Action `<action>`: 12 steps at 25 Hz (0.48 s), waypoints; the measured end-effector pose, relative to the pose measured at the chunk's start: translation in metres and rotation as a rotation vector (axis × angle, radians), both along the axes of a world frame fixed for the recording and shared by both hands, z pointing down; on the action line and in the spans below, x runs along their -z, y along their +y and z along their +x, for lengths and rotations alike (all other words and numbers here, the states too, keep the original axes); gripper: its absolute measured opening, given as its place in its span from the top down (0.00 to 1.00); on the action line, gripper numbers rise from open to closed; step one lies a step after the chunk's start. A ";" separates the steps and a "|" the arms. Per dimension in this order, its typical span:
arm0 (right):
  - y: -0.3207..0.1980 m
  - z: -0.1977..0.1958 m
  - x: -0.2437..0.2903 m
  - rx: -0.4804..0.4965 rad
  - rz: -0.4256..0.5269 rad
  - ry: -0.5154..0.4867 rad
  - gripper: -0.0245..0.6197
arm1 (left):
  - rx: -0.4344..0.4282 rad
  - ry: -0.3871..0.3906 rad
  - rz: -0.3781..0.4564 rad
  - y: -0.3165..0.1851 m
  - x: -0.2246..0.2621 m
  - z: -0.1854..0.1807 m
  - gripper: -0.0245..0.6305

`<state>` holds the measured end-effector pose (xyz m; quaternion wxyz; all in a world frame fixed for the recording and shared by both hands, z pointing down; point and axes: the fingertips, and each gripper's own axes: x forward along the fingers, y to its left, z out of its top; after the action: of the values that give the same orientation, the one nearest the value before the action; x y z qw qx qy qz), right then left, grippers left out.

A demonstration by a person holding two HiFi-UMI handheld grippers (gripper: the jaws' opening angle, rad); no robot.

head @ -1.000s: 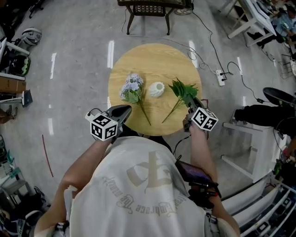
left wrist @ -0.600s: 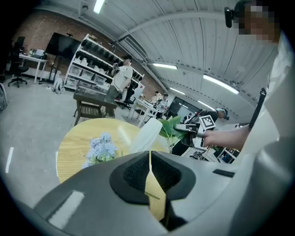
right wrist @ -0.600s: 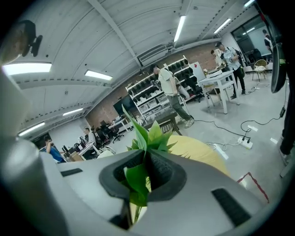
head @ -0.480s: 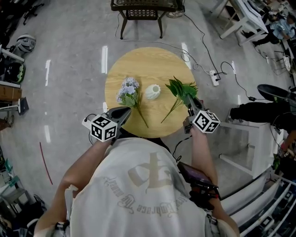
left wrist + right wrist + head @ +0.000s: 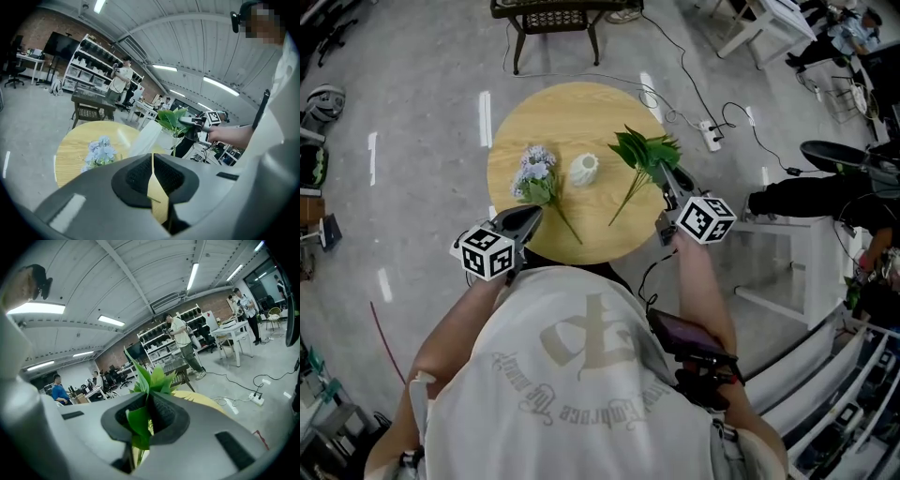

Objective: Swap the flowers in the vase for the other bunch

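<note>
A round wooden table (image 5: pixel 581 112) carries a white vase (image 5: pixel 584 169) near its middle. A bunch of pale blue flowers (image 5: pixel 533 172) lies on the table left of the vase. My right gripper (image 5: pixel 669 180) is shut on a green leafy bunch (image 5: pixel 645 152), which hangs right of the vase with its stems trailing down. The leaves (image 5: pixel 149 377) poke up between the closed right gripper (image 5: pixel 145 414). My left gripper (image 5: pixel 528 215) hovers at the table's near left edge, shut and empty (image 5: pixel 152 161), facing the blue flowers (image 5: pixel 100 152) and the vase (image 5: pixel 147 138).
A dark metal chair (image 5: pixel 546 13) stands beyond the table. Cables and a power strip (image 5: pixel 711 136) lie on the floor to the right. White furniture (image 5: pixel 787 267) stands at the right. Shelves and people are in the background.
My right gripper has risen with the green bunch, lifting it off the table. The left gripper has stayed near the table's edge. The blue flowers and vase have not moved.
</note>
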<state>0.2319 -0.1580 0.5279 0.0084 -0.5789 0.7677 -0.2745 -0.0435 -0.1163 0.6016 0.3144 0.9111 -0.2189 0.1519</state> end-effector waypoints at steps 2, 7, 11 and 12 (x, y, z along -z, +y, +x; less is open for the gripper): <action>-0.008 0.006 0.009 0.010 0.012 0.005 0.93 | 0.001 0.000 -0.002 -0.004 0.003 0.007 0.94; -0.006 0.007 0.023 0.017 0.050 0.026 0.93 | -0.015 0.006 0.005 0.004 -0.002 0.009 0.94; -0.013 0.010 0.035 0.029 0.079 0.043 0.93 | -0.017 0.008 0.017 0.002 0.001 0.013 0.94; -0.016 0.011 0.038 0.033 0.084 0.046 0.93 | -0.016 0.007 0.018 0.001 0.002 0.014 0.94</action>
<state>0.2426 -0.1739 0.4897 0.0107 -0.5713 0.7881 -0.2288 -0.0299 -0.1154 0.6000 0.3057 0.9162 -0.2117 0.1495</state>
